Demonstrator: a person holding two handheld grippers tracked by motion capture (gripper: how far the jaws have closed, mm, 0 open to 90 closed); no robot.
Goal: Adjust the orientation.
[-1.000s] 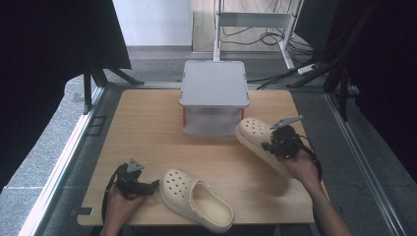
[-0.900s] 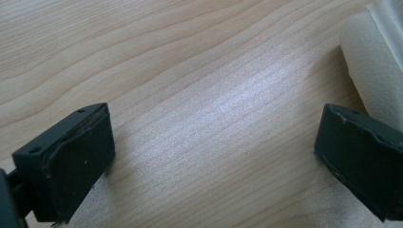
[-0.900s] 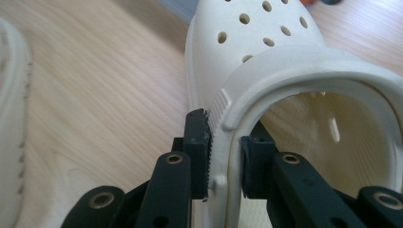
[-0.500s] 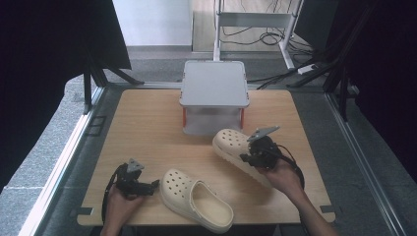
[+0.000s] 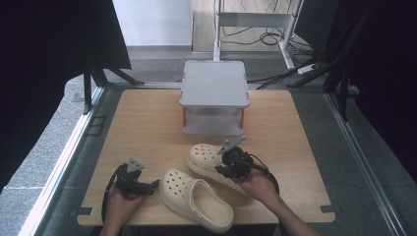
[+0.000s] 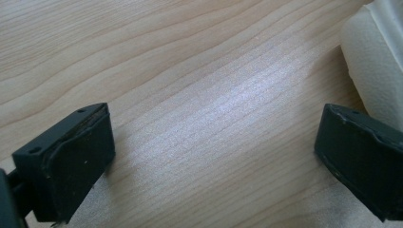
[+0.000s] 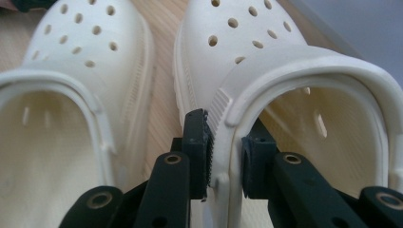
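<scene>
I have the wooden table (image 5: 147,132) in front of me, with a grey two-tier stand (image 5: 214,96) sitting at its far middle edge. Nearer to me lie two cream clogs. The left clog (image 5: 196,199) rests flat on the table near the front edge, toe pointing to the far left, heel opening toward me. The right clog (image 5: 206,158) sits just beside it, a little farther back, toe also pointing left; in the right gripper view (image 7: 266,71) the two shoes run side by side with a narrow strip of wood between them.

My right hand (image 5: 258,187) reaches in from the bottom right, forearm angled toward the table's centre, and carries the right gripper (image 5: 231,164) at the heel end of the right clog. Its jaws are pinching the side wall of that clog at the rim of the heel opening: one pad is pressed on the ribbed outside, the other sits inside the shoe.

My left hand (image 5: 120,204) comes in from the bottom left and holds the left gripper (image 5: 153,185) low over the table, pointing right toward the left clog's toe. In the left gripper view its jaws stand spread wide with bare wood between them, and a corner of the left clog (image 6: 375,61) shows just beyond the right-hand pad (image 6: 361,156).
</scene>
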